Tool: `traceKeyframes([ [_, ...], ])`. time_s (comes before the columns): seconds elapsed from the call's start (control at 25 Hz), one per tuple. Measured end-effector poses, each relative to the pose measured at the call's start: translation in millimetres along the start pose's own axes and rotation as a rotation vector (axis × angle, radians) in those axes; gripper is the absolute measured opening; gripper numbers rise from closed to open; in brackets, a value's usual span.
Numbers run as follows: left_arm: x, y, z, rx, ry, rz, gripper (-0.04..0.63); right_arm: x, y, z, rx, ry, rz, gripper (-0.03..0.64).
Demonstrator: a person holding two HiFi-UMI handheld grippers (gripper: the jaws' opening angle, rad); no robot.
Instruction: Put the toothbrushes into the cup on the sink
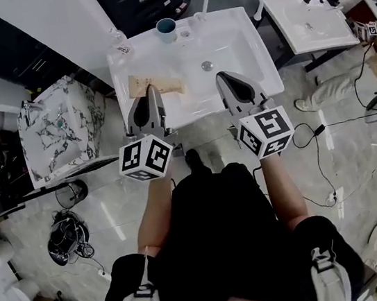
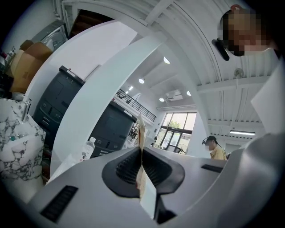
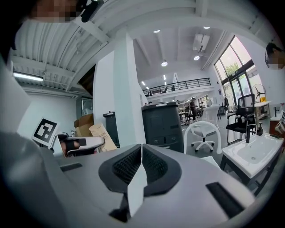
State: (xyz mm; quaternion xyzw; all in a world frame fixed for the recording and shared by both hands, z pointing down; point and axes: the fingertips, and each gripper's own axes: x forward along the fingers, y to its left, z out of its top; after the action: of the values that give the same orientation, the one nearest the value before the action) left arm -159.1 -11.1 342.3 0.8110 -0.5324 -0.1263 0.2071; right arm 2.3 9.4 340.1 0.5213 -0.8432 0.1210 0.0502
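Currently your left tool (image 1: 149, 91) is clenched on the tan paper toothbrush packet (image 1: 168, 85), which sits over the left half of the sink (image 1: 260, 65) basin. The cup (image 1: 166, 29) stands on the back rim at 12 o'clock, well apart from the packet, with only bare basin between them. Your right tool (image 1: 224, 78) is pressed shut on nothing, at 1 o'clock over the front rim. A water bottle (image 1: 120, 48) stands on the rim at 11 o'clock. A marble-patterned box (image 1: 59, 130) sits at 9 o'clock and a second sink (image 1: 310, 23) at 2 o'clock.

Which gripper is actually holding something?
The left gripper: its jaws are shut on the tan paper packet. The right gripper has its jaws shut on nothing.
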Motion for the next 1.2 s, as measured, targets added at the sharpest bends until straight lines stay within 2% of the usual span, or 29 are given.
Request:
traceKeyframes([
  [0.48, 15.3, 10.9, -6.0, -0.023, 0.034, -0.011, 0.023, 10.5, -6.5, -5.6, 0.010, 0.039, -0.030, 0.032],
  [0.84, 38.3, 26.4, 0.6, -0.003, 0.026, 0.045, 0.023, 50.0, -18.1, 1.1, 0.015, 0.038, 0.035, 0.032],
  [1.2, 85.1, 38.4, 17.5, 0.030, -0.008, 0.108, 0.023, 104.7, -47.1, 16.7, 0.019, 0.034, 0.114, 0.032],
])
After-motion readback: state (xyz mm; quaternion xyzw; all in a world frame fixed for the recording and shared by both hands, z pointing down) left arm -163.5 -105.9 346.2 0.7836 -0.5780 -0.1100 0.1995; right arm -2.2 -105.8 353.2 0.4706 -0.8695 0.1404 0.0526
